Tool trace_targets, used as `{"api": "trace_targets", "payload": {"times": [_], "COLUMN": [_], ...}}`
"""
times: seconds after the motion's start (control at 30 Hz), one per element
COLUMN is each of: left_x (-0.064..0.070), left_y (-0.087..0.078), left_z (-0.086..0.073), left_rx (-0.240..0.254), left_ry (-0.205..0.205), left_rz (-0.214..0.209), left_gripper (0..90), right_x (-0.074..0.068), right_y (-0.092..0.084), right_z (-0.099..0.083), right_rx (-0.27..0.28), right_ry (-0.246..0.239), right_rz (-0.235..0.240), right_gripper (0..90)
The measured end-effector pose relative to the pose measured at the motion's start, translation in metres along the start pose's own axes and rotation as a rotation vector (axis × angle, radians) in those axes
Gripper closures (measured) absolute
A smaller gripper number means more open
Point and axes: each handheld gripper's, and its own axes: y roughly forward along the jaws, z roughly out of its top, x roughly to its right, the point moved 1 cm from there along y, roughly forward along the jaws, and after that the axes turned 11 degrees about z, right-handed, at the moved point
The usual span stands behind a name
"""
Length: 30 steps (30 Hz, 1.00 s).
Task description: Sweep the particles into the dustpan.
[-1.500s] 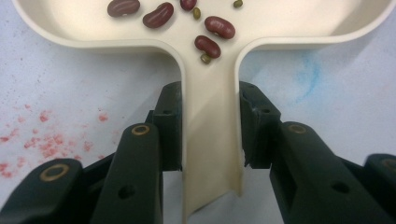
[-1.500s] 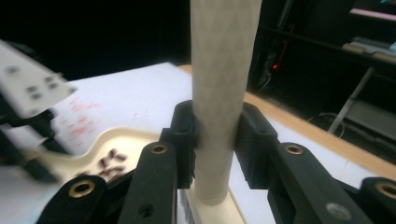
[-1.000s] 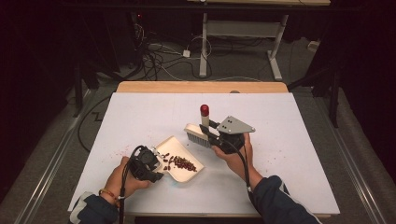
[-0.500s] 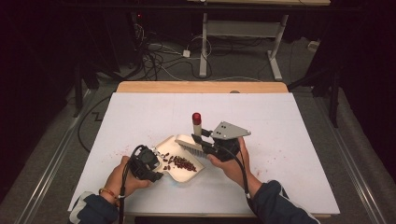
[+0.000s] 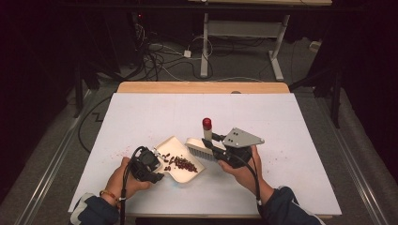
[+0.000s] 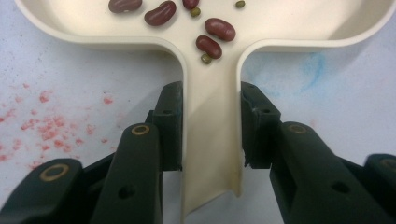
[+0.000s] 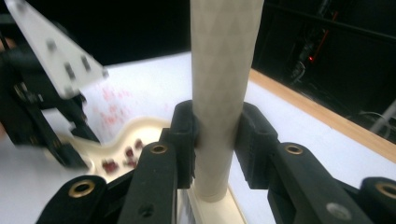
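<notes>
A cream dustpan lies on the white table with several red beans in it. My left gripper is shut on its handle; beans lie just past the jaws. My right gripper is shut on the cream handle of a brush. The handle stands upright with a red tip, and the bristle head sits at the dustpan's right rim. The right gripper view takes in the dustpan and the left gripper.
Reddish stains mark the table left of the dustpan, seen close up as red specks. A few small specks lie right of my right hand. The table's wooden far edge borders a floor with cables and desk legs.
The right gripper swept the brush left toward the dustpan, then drew it back right and closer to the person. The left gripper and dustpan stayed put.
</notes>
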Motion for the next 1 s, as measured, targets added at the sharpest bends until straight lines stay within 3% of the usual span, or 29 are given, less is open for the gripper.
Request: {"api": "trace_targets", "payload": {"times": [0.13, 0.4, 0.63, 1.0], "left_x": [-0.001, -0.001, -0.003, -0.008], "left_y": [0.001, 0.001, 0.001, 0.001], "left_z": [-0.001, 0.0, -0.001, -0.006], "left_rx": [0.007, 0.006, 0.014, 0.027], "left_ry": [-0.02, -0.017, -0.024, -0.062], "left_rz": [0.002, 0.015, 0.013, 0.02], "left_gripper": [63.3, 63.3, 63.3, 63.4], "right_x": [-0.004, -0.026, -0.025, -0.017], "right_y": [-0.005, -0.011, -0.009, -0.021], "right_z": [-0.002, 0.004, 0.003, 0.008], "right_rx": [0.007, 0.015, 0.012, 0.076], "right_ry": [0.014, -0.025, 0.0, 0.0], "right_rz": [0.022, 0.066, 0.094, 0.051], "right_gripper": [70.9, 70.9, 70.9, 70.8]}}
